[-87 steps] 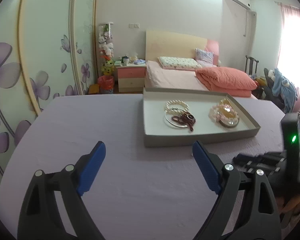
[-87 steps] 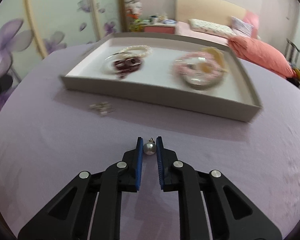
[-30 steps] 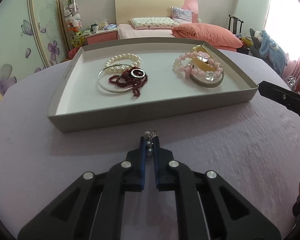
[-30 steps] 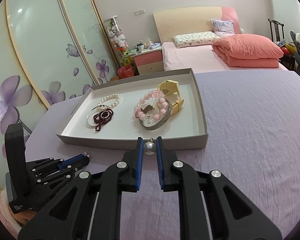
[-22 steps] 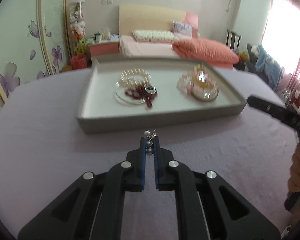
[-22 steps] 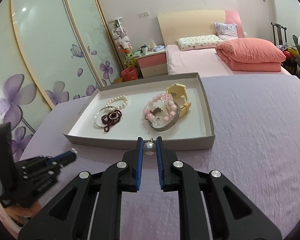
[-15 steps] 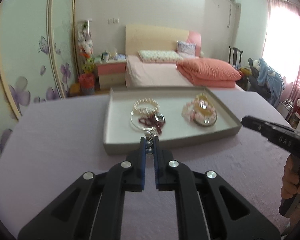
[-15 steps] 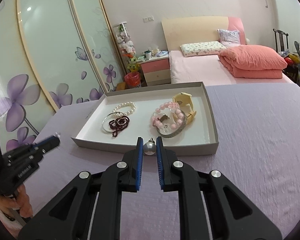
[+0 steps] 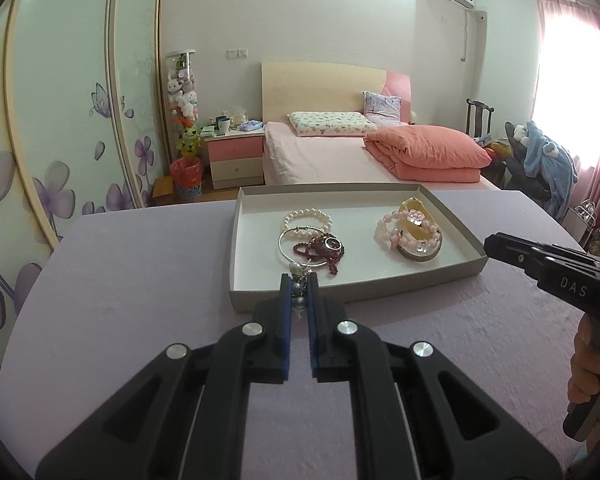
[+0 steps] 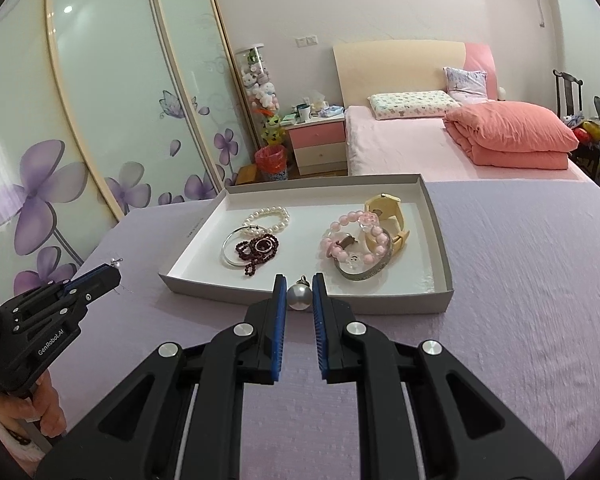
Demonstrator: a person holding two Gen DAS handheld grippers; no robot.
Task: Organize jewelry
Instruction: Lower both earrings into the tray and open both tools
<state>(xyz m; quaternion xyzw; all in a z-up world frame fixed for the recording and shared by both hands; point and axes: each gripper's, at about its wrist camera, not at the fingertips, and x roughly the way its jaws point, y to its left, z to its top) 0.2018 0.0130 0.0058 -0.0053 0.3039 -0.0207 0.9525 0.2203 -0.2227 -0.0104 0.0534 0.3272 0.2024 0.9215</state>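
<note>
A shallow white tray (image 9: 456,236) (image 10: 440,232) sits on the purple table. It holds a pearl bracelet (image 9: 306,216) (image 10: 270,216), a silver bangle with dark red beads (image 9: 320,246) (image 10: 256,250), and a pink bead bracelet with a yellow watch (image 9: 410,228) (image 10: 364,236). My left gripper (image 9: 299,292) is shut on a small beaded earring (image 9: 299,280), held above the table before the tray's near wall. My right gripper (image 10: 299,296) is shut on a pearl earring (image 10: 299,295), just short of the tray's near wall.
The table cloth (image 9: 120,280) spreads around the tray. My right gripper also shows at the right in the left wrist view (image 9: 556,276); my left one shows at the left in the right wrist view (image 10: 60,304). A bed (image 9: 340,152) and wardrobe stand behind.
Both grippers have risen and drawn back from the tray, each still holding its earring. Earlier the left gripper was open and empty; it closed on the beaded earring.
</note>
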